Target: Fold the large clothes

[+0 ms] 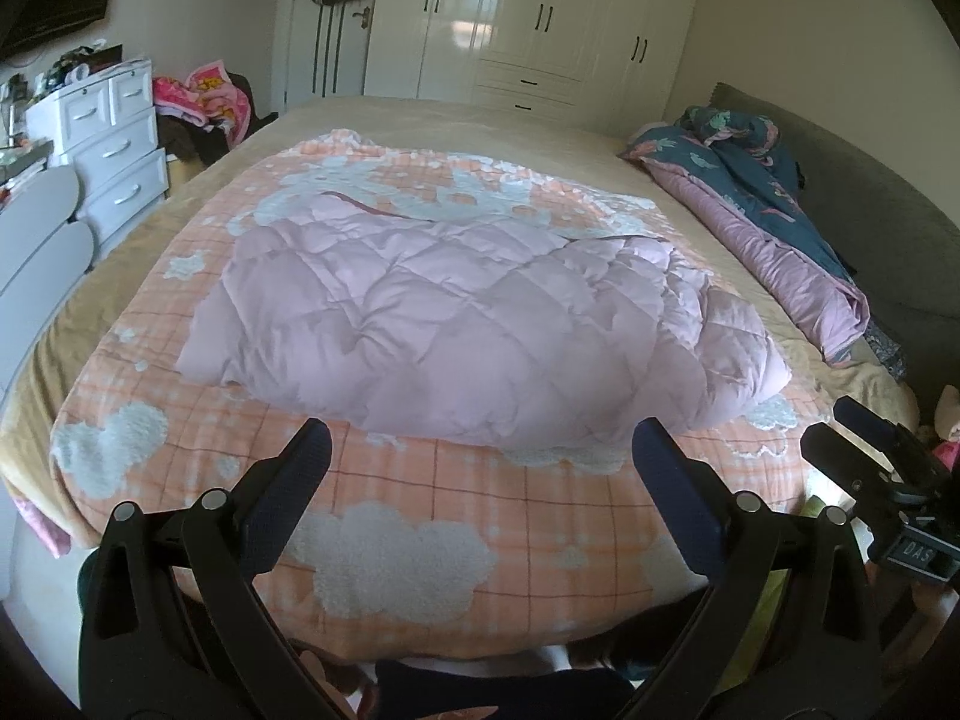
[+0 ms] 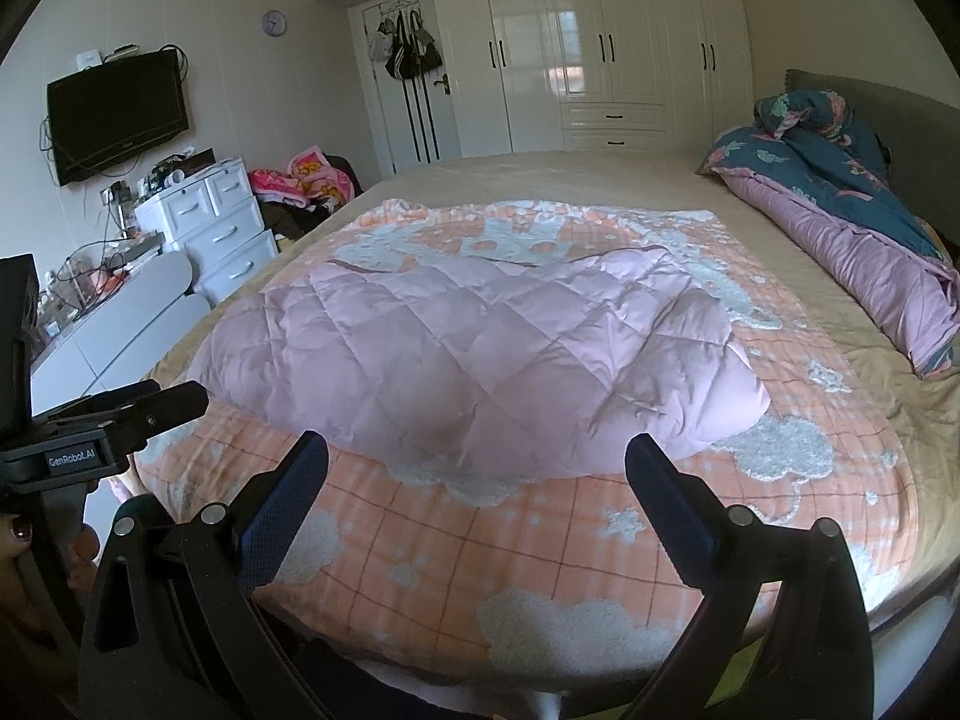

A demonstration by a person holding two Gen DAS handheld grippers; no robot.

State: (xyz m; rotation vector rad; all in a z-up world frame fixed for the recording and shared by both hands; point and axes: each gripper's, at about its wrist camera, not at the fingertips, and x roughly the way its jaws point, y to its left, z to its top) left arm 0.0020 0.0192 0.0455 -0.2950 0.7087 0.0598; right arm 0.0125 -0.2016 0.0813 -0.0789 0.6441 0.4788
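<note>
My left hand-held gripper (image 1: 480,450) is hovering with its jaws spread wide, gripping nothing, and my right hand-held gripper (image 2: 477,450) is doing the same just beside it. Straight ahead of both, the pink quilted garment (image 1: 480,324) is lying bunched on the orange checked blanket (image 1: 420,516) covering the bed (image 1: 456,120). Off beyond my right one, a blue and purple quilt (image 2: 840,222) is lying crumpled.

Pale pink quilted garment (image 1: 480,324) on orange-checked, white-clouded blanket (image 1: 468,516)
</note>
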